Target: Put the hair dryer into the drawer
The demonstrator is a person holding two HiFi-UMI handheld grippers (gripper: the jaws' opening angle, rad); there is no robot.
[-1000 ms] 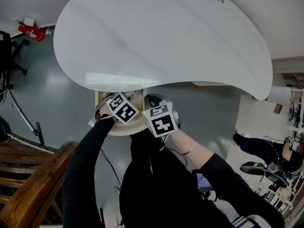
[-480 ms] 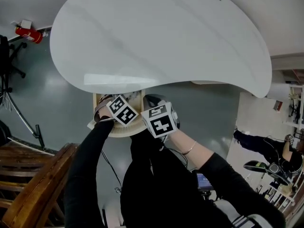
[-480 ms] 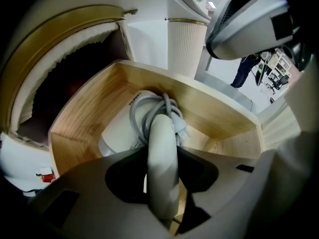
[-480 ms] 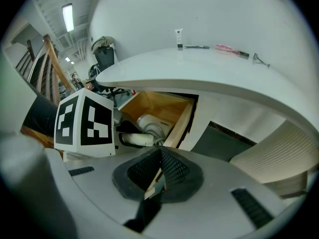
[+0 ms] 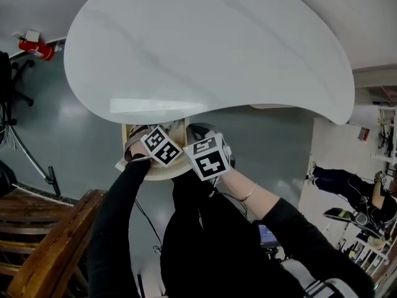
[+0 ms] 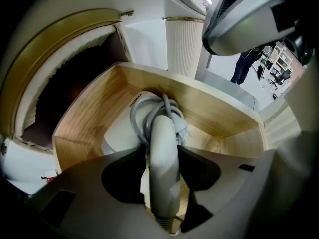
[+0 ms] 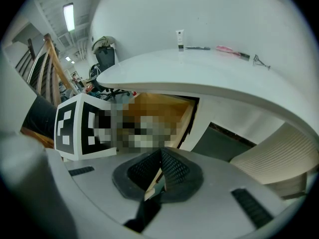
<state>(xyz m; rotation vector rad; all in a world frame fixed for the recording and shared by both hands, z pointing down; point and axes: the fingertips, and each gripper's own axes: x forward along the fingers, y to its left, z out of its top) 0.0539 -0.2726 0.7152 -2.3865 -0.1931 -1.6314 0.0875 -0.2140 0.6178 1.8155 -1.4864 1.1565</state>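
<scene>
The hair dryer (image 6: pixel 160 133) is pale grey, with its cord wound round it, and lies inside the open wooden drawer (image 6: pixel 219 108). My left gripper (image 6: pixel 162 152) points down into the drawer with the dryer's handle between its jaws. The jaws are opening and the pads stand just off the handle. In the head view its marker cube (image 5: pixel 163 146) hovers over the drawer (image 5: pixel 128 131). My right gripper (image 7: pixel 160 156) hangs just right of it, shut with nothing held, beside the drawer's side (image 7: pixel 187 108); its cube (image 5: pixel 209 157) shows in the head view.
The white curved tabletop (image 5: pixel 211 42) overhangs the drawer. A small bottle (image 7: pixel 179 40) and a pink item (image 7: pixel 227 49) lie at its far edge. A ribbed pedestal (image 6: pixel 184 46) stands behind the drawer. Wooden steps (image 5: pixel 43 241) rise at the lower left.
Both grippers keep their places over the drawer. Only the head view shifts slightly.
</scene>
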